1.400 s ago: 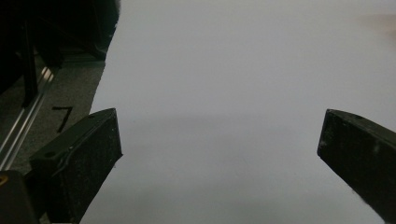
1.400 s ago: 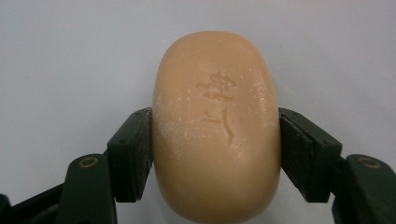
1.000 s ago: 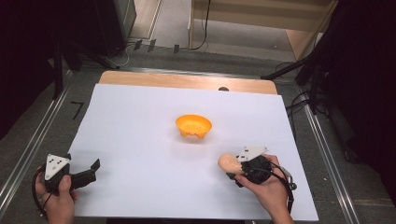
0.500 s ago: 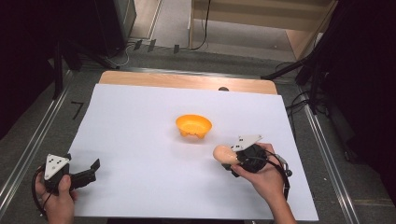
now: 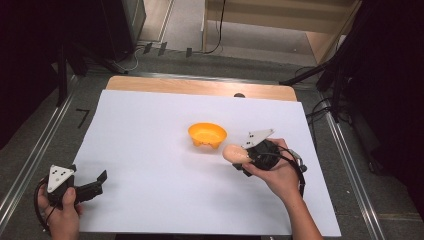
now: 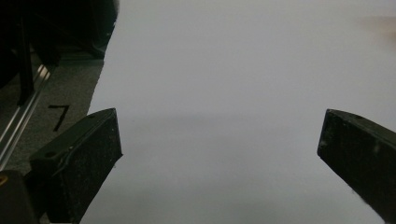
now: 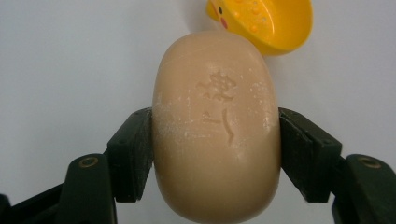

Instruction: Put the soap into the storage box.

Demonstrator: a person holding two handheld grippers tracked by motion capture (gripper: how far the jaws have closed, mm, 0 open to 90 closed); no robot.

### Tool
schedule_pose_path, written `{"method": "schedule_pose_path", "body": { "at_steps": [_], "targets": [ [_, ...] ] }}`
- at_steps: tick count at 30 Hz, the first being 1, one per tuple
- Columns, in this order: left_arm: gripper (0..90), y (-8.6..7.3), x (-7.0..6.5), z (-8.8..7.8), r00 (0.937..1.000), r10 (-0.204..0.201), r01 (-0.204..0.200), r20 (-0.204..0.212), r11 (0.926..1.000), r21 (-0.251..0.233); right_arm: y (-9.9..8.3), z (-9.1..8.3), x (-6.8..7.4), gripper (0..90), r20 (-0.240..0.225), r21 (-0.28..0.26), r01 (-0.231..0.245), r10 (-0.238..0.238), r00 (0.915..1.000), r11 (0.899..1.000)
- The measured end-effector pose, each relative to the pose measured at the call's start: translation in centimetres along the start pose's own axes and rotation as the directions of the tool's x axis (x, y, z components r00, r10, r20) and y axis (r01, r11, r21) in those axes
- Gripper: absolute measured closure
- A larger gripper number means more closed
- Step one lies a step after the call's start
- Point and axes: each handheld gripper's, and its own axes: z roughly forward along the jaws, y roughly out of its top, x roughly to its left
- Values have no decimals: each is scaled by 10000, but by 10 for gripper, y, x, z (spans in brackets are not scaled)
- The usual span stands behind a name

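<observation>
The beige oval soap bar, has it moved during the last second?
Yes. The beige oval soap bar, clamped in the right gripper, moved up the high view toward the orange plastic dish, now almost beside it.

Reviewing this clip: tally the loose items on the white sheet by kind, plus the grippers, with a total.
Soap bar, beige, clamped in the right gripper: 1
Orange dish on the white sheet: 1
Handheld grippers, counting the left gripper with its fingers spread apart over bare sheet: 2
Total: 4
</observation>
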Motion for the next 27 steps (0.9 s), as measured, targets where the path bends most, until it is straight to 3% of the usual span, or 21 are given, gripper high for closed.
{"method": "schedule_pose_path", "body": {
  "at_steps": [6,17,27],
  "targets": [
    [1,0,0,0,10000,-5,5,11,10000,22,17,3,-7,340,-179,-108,475,-477,9987,9988],
    [0,0,0,0,10000,-11,11,37,10000,26,37,10,-20,340,-487,-466,866,-889,9949,9952],
    [1,0,0,0,10000,-15,15,48,10000,77,58,25,-30,340,-619,-370,1382,-1403,9882,9897]
  ]
}}
